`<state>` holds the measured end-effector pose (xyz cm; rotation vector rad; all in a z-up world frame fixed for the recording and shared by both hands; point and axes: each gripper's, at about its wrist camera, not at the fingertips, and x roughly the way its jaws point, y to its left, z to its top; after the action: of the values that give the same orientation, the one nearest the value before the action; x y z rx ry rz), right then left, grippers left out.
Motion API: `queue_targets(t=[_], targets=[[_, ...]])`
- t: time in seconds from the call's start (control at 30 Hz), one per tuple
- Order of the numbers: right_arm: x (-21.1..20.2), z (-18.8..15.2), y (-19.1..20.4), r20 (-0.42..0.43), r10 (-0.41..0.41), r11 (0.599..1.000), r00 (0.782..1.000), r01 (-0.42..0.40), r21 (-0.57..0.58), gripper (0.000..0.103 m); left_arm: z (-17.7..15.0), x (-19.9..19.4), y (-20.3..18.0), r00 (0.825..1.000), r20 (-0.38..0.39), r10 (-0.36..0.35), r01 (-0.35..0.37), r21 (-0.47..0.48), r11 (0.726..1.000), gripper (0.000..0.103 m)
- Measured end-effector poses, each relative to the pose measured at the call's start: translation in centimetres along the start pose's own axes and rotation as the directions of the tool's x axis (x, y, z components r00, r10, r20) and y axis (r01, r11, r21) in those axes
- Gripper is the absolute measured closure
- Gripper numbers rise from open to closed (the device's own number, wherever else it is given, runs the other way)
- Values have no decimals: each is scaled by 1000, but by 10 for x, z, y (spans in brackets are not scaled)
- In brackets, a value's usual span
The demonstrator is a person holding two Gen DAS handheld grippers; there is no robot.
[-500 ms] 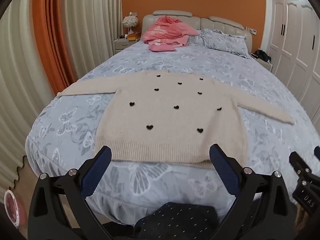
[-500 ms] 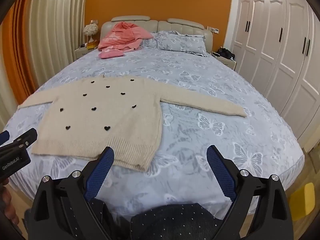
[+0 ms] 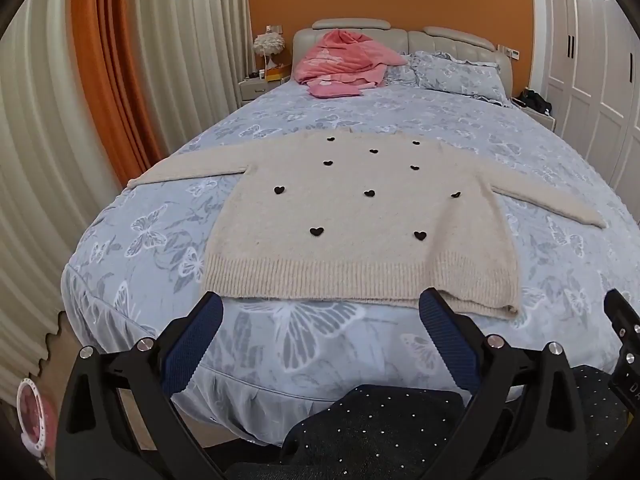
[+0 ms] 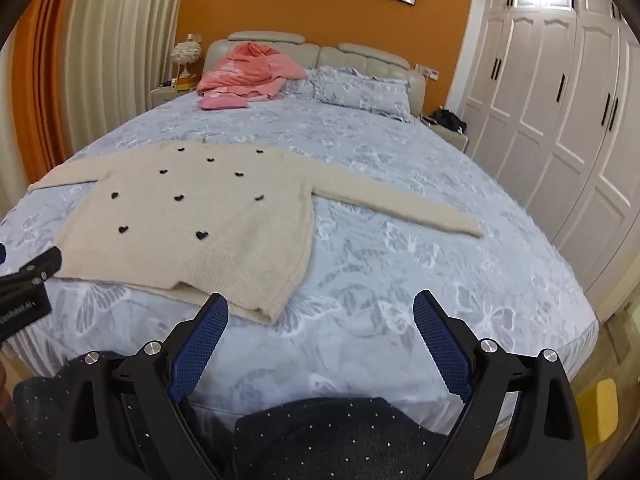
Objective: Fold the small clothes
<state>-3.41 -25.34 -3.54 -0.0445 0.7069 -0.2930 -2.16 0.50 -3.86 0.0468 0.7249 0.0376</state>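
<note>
A: What is nearest in the two wrist views?

B: The left tool (image 3: pixel 320 320) fills the bottom of its frame, blue pads spread wide with nothing between them. The right tool (image 4: pixel 320 320) sits the same way at the bottom of its frame, jaws apart and empty. Both hang above the foot edge of the bed (image 3: pixel 132 280), not touching the cloth.

A: And the garment?

B: A cream sweater (image 3: pixel 360 216) lies flat, front up, in the middle of the left frame and the centre-left of the right one (image 4: pixel 188 224). Small black hearts dot the chest in rows. Its ribbed hem runs just beyond the left tool's fingertips; the hem's right corner lies just past the right tool's left pad and is slightly rumpled there. Both sleeves stretch straight out sideways.

A: Room around it?

B: The left sleeve tip reaches close to the bed's left edge. The right sleeve ends with a broad stretch of butterfly-print cover beyond it. Further up, bare cover separates the neckline from a pink garment (image 3: pixel 344 64) heaped at the headboard beside the pillows (image 3: pixel 456 76).
</note>
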Motion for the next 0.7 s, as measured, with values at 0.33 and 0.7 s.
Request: queue_targets(t=[0.33, 0.7], targets=[[6, -5, -1, -13, -18, 1000, 1000, 18, 6, 11, -2, -7, 2, 999, 51, 10, -9, -17, 1000, 7], [-1, -8, 3, 28, -15, 1000, 999, 16, -27, 11, -4, -8, 4, 998, 60, 19, -18, -15, 1000, 7]])
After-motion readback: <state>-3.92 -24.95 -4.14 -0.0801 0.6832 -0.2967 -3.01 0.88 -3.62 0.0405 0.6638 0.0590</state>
